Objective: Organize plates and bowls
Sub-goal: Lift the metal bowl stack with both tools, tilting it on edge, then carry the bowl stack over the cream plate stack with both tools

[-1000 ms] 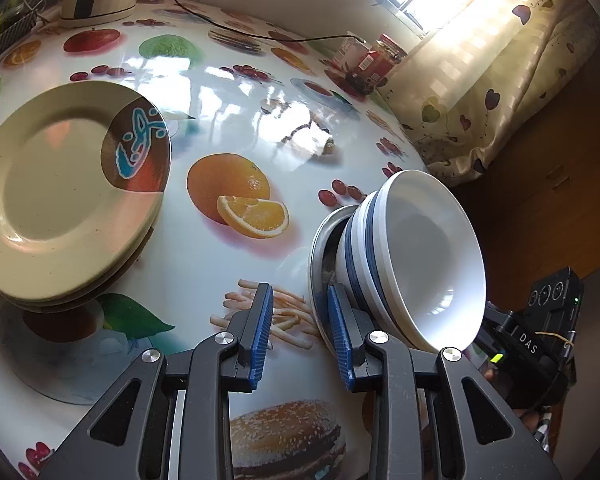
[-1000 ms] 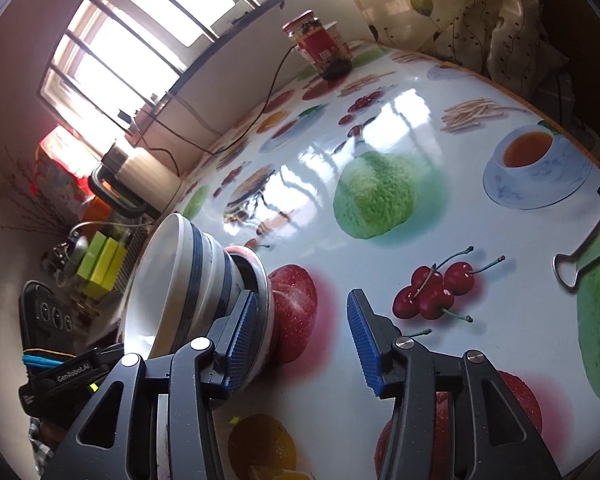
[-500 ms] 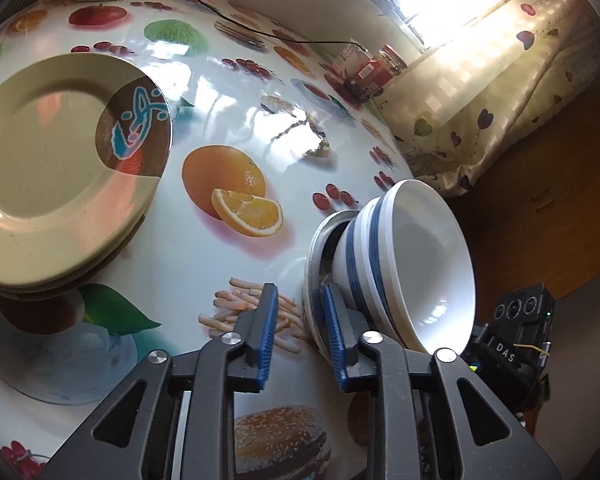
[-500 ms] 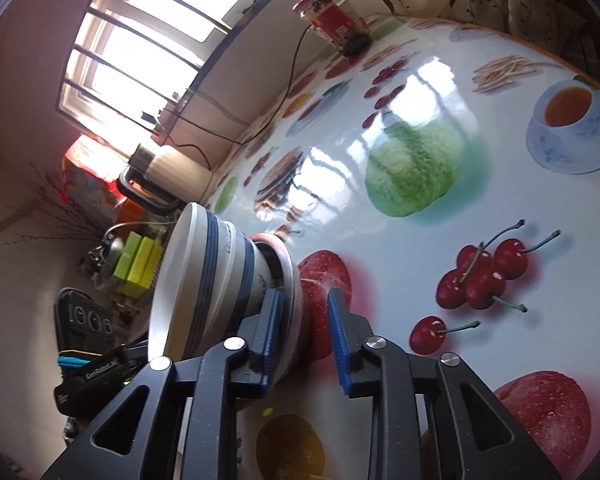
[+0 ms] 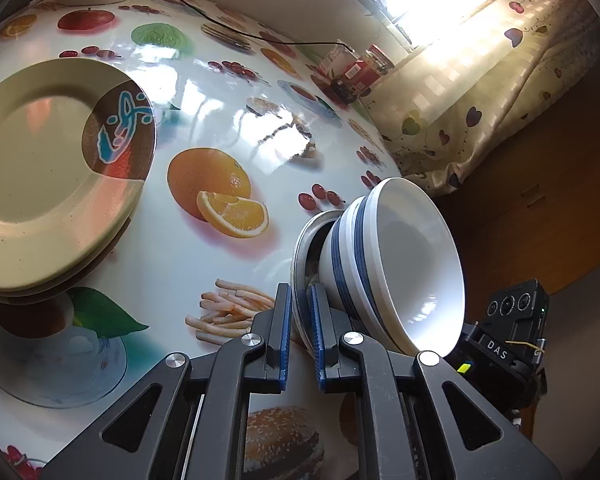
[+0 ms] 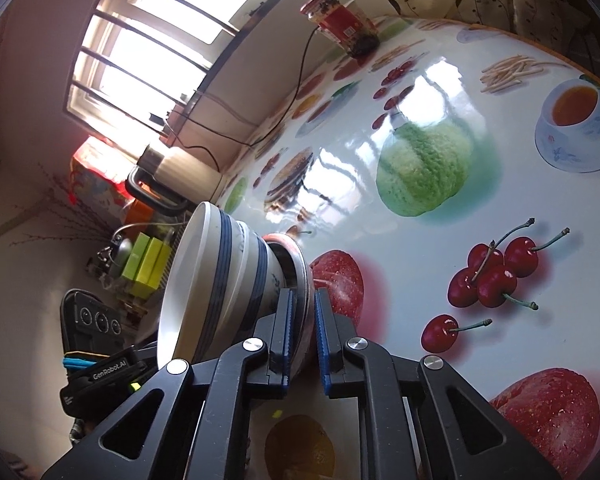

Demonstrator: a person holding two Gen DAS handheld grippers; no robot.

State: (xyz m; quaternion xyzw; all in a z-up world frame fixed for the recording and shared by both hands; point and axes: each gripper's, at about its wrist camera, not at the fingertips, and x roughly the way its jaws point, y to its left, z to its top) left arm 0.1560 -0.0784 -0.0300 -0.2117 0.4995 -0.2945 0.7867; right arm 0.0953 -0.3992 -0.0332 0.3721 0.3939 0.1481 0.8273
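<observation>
Now | left gripper and right gripper each pinched opposite rims of the small plate | stacked bowls sat on it, over table edge | plate stack lay well left.

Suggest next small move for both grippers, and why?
Probably lift together, level and slow. Left gripper and right gripper each have jaws shut on the small plate rim, from opposite sides, with the stacked bowls riding on it; the plate stack looks like the destination.
</observation>
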